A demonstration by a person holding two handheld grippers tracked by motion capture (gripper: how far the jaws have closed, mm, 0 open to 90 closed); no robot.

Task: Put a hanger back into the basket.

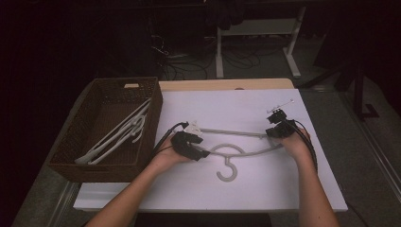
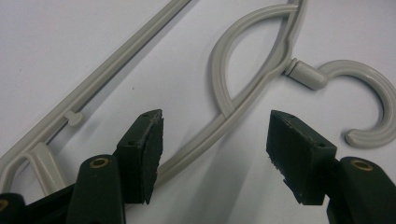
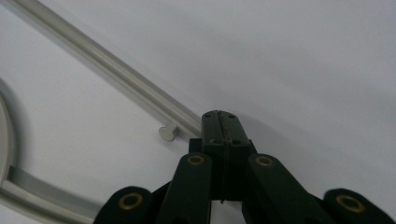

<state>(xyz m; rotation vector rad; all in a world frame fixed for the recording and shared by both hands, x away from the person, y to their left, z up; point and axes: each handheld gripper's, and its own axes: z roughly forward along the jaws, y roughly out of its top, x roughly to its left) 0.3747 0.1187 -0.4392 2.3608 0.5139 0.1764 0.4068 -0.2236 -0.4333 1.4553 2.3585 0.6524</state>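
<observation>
A grey plastic hanger (image 1: pixel 231 132) lies flat on the white board, its hook (image 1: pixel 227 172) pointing toward the near edge. My left gripper (image 1: pixel 203 153) is at the hanger's left shoulder. In the left gripper view its jaws (image 2: pixel 215 154) stand open, and the hanger's curved arm (image 2: pixel 218 79) runs between them and under the left pad (image 2: pixel 152 154). My right gripper (image 1: pixel 270 132) is at the hanger's right end. In the right gripper view its jaws (image 3: pixel 220 119) are shut together, tips right against the straight bar (image 3: pixel 107 65), beside a small peg (image 3: pixel 167 132).
A brown wicker basket (image 1: pixel 156 118) stands at the board's left side with several pale hangers (image 1: pixel 118 137) inside. The white board (image 1: pixel 227 198) has free room in front of the hook. A desk frame and cables are on the dark floor behind the table.
</observation>
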